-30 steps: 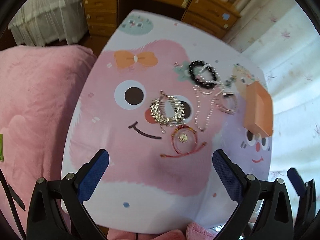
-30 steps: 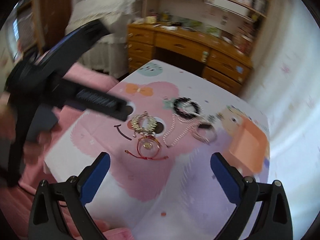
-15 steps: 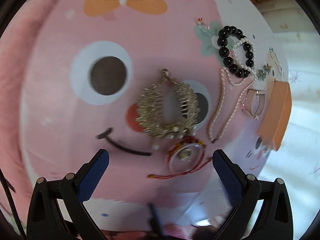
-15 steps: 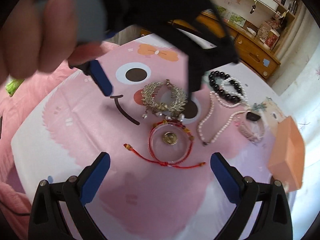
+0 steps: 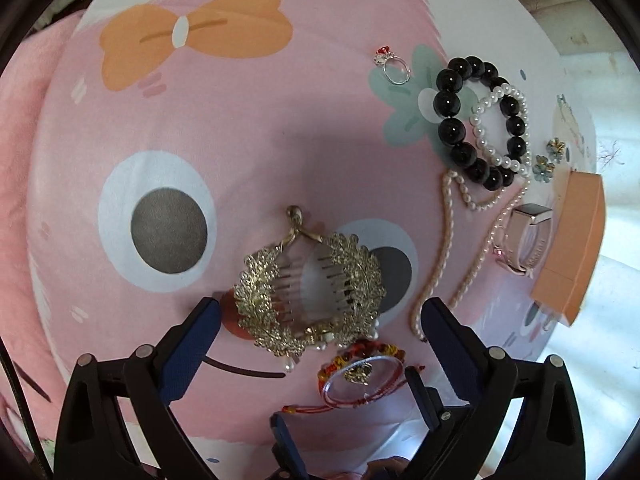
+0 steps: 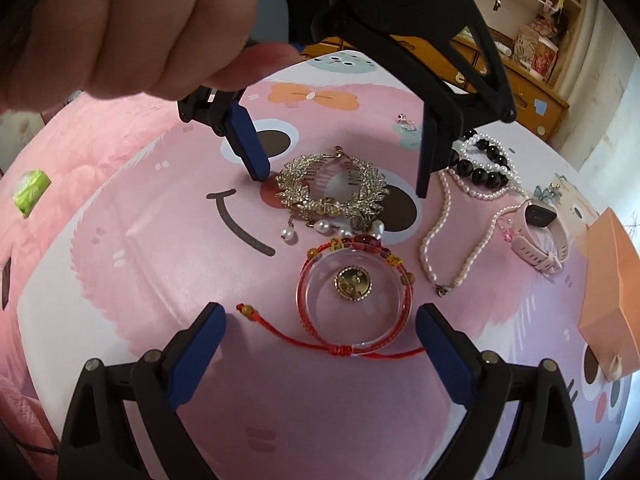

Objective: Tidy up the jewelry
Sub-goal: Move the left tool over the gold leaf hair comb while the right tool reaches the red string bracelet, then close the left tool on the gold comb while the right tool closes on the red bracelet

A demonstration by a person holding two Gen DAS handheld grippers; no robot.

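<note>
A gold leaf-shaped hair comb (image 5: 310, 292) with pearl drops lies on the pink cartoon mat (image 5: 248, 128). My left gripper (image 5: 320, 320) is open, its blue fingers straddling the comb on both sides; in the right wrist view it (image 6: 340, 184) comes down from above around the comb (image 6: 332, 196). A red cord bracelet on a clear bangle (image 6: 354, 300) with a gold coin pendant (image 6: 352, 284) lies just in front. My right gripper (image 6: 320, 336) is open and empty, hovering before the bangle.
A black bead bracelet (image 5: 478, 120), pearl bracelet (image 5: 500, 128), pearl necklace (image 5: 444, 248), pink watch (image 5: 524, 240), small ring (image 5: 394, 66) and flower earrings (image 5: 548, 160) lie to the right. An orange box (image 5: 572, 240) stands at the mat's right edge. Pink bedding (image 6: 80, 136) lies to the left.
My left gripper has dropped down and forward over the gold comb, its fingers now on either side of it. My right gripper has closed in toward the red bracelet.
</note>
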